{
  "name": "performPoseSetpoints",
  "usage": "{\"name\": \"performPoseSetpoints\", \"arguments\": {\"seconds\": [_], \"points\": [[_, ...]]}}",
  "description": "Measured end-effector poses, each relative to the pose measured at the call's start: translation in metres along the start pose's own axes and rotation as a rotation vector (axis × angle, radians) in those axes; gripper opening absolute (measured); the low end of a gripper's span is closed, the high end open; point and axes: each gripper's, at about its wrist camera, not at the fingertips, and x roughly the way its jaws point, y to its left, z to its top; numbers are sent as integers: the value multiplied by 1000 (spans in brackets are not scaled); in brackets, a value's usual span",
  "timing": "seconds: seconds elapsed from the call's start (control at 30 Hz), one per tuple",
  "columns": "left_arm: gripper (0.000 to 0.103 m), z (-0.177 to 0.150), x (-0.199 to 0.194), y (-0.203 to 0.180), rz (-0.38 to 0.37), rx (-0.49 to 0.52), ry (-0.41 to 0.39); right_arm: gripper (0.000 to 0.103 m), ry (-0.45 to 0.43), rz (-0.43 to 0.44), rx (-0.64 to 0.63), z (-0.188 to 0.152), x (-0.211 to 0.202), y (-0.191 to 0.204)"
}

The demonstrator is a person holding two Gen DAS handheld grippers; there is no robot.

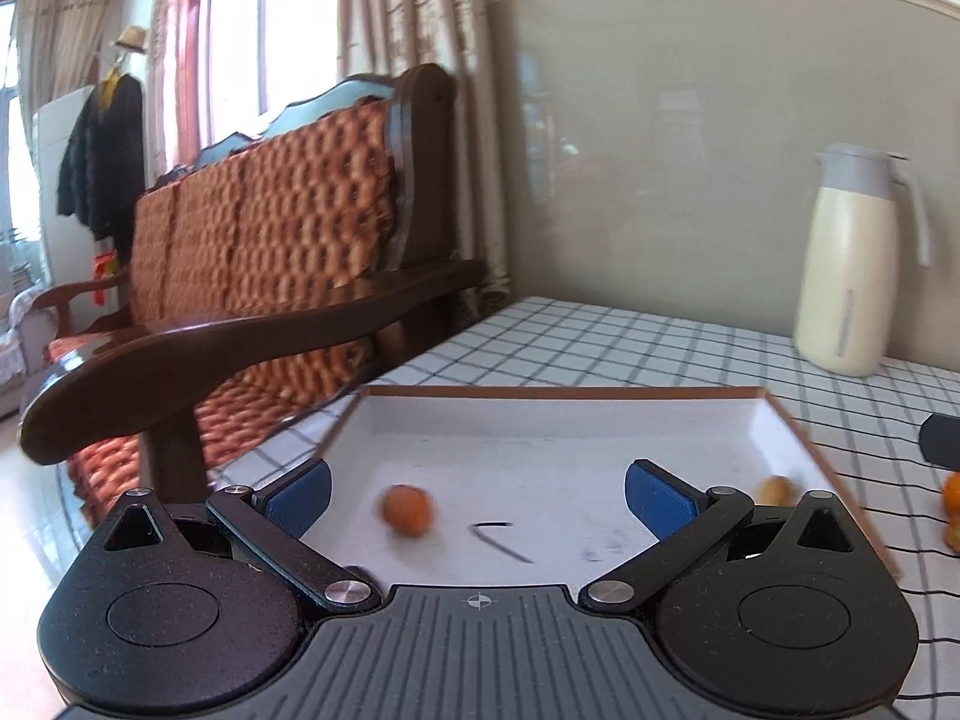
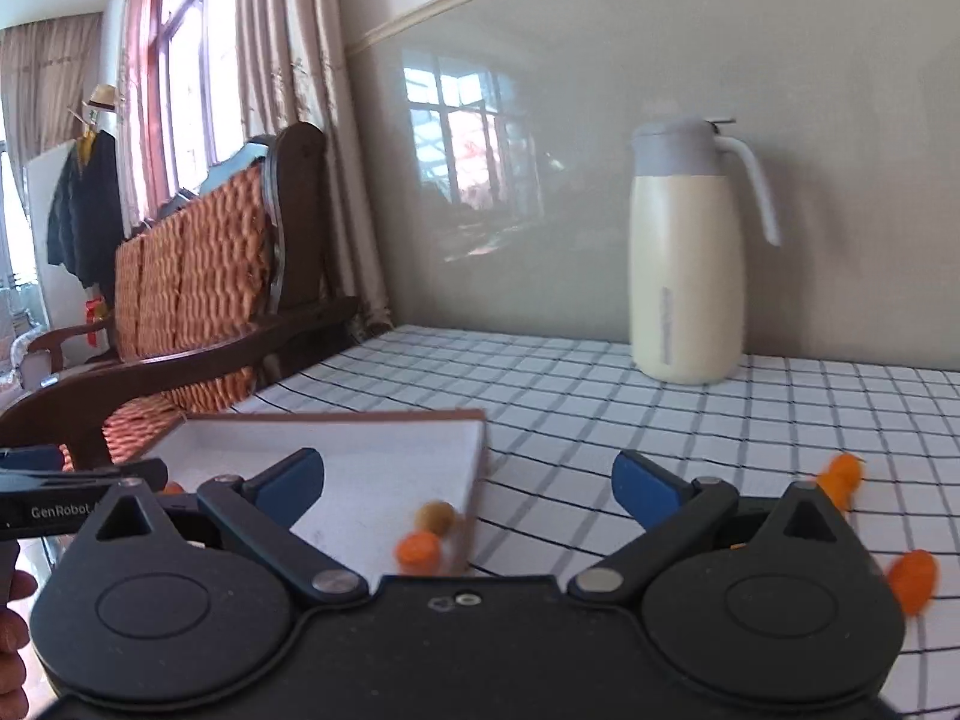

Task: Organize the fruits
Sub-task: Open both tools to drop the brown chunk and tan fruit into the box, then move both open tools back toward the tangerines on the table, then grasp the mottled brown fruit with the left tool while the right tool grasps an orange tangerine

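Left to right, we found the left tongs (image 1: 477,498) spread wide and empty over the white tray (image 1: 780,426), one orange fruit (image 1: 408,510) lying just left of their midline. The right tongs (image 2: 468,489), equally wide and empty, hung over the tray's right edge; the loose orange fruits (image 2: 912,579) lay on the checked surface (image 2: 600,396) to their right, so we judged the right tongs nearer.

Left gripper (image 1: 477,498) jaws spread wide, nothing held; right gripper (image 2: 468,489) likewise.
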Motion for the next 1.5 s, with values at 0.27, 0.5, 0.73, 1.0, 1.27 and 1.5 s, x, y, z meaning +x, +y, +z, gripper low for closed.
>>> {"name": "performPoseSetpoints", "arguments": {"seconds": [0.27,0.5,0.73,1.0,1.27,1.5], "points": [[103,2,-14,-47,-102,38,-23,94,12,-66,10,-7,-24,-30],[103,-2,-30,-92,-209,98,-48,79,32,-141,44,-16,-40,-61],[103,-7,-41,-140,-322,148,-47,62,46,-222,80,-26,-56,-92],[103,-22,-45,-189,-407,208,-15,41,76,-304,125,-36,-64,-124],[103,-33,-37,-224,-456,220,43,30,114,-351,166,-45,-61,-148],[87,-40,-28,-247,-474,238,80,29,124,-364,194,-47,-55,-158]]}}
